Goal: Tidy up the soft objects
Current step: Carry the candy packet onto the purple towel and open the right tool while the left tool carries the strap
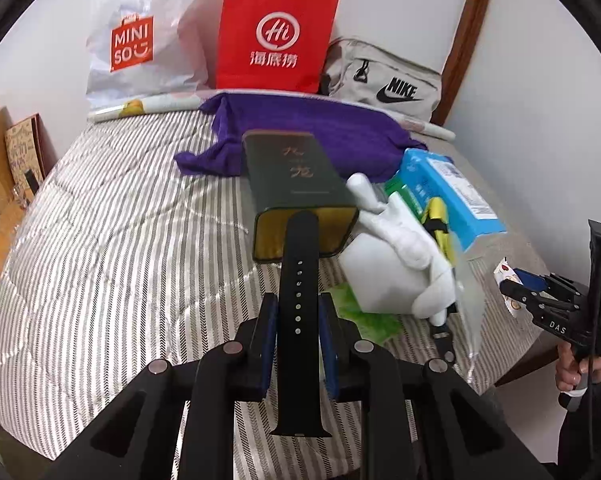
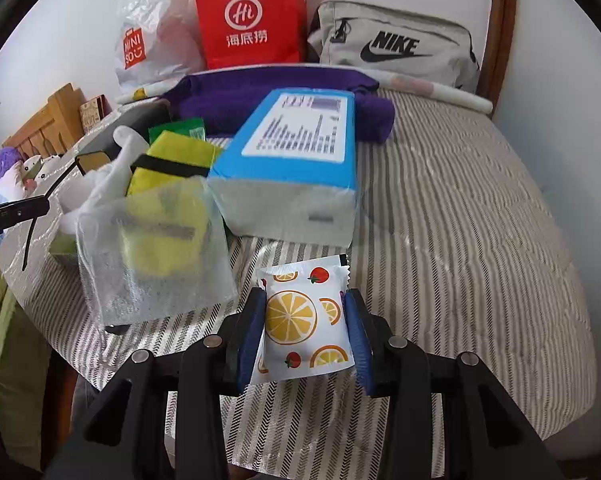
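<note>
My left gripper (image 1: 297, 304) is shut on a black perforated watch strap (image 1: 299, 264), which stands up between the blue pads above the striped quilt (image 1: 120, 220). The strap's tip reaches in front of a dark green tin box (image 1: 292, 176) lying on its side. My right gripper (image 2: 304, 300) is shut on a small white packet printed with oranges and strawberries (image 2: 304, 320). In the left wrist view it is at the right edge (image 1: 516, 284), held by a hand. A white plush toy (image 1: 392, 264), a blue tissue pack (image 2: 296, 152) and a purple towel (image 1: 300, 132) lie on the bed.
A yellow item in a clear plastic bag (image 2: 164, 220) lies left of the tissue pack. At the wall stand a white Miniso bag (image 1: 140, 36), a red paper bag (image 1: 276, 36) and a grey Nike bag (image 1: 388, 80). Wooden furniture (image 2: 48, 124) flanks the bed's left.
</note>
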`<state>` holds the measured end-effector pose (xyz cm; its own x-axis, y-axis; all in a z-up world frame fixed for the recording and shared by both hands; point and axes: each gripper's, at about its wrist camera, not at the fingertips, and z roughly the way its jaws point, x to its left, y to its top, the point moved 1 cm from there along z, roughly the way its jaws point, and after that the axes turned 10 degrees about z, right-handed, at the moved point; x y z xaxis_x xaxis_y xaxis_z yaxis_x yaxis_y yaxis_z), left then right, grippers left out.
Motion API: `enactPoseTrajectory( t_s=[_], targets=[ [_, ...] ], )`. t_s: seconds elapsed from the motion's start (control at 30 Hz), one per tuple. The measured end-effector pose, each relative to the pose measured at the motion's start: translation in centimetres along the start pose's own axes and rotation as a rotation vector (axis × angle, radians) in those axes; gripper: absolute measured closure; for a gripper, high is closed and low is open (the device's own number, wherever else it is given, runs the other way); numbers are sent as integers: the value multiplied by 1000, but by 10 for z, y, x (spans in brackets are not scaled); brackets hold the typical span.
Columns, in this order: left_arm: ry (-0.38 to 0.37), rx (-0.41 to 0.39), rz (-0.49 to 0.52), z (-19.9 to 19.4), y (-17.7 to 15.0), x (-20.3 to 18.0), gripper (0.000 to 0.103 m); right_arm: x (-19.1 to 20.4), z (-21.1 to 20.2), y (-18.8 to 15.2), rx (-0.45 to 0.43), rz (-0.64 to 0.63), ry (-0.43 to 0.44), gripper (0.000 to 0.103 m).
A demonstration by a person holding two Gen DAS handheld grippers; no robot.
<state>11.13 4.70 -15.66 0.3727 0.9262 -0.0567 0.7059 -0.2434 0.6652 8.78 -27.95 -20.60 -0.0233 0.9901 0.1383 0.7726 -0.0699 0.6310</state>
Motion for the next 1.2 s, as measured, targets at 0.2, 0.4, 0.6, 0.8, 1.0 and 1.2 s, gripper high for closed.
enactPoseTrajectory(
  t_s=[0.2,0.4,0.6,0.8,1.0,1.2],
  targets=[
    [-14,-42,-4,-18,10,-4,84,2,-16,14,-36,-1,30,63],
    [-13,-69,-24,-24,28,3,84,7,-30,39,-76,-23,56,63],
    [-9,-67,-33,-14,50,9,84,10,-35,73,-105,-36,82,63],
    [-16,-58,-62,2,74,20,84,12,-28,106,-120,-44,90,63],
    [-18,-58,-62,17,100,29,84,11,-11,139,-122,-35,102,63],
    [-17,-32,-94,42,126,42,84,13,11,175,-119,-32,115,63]
  ],
)
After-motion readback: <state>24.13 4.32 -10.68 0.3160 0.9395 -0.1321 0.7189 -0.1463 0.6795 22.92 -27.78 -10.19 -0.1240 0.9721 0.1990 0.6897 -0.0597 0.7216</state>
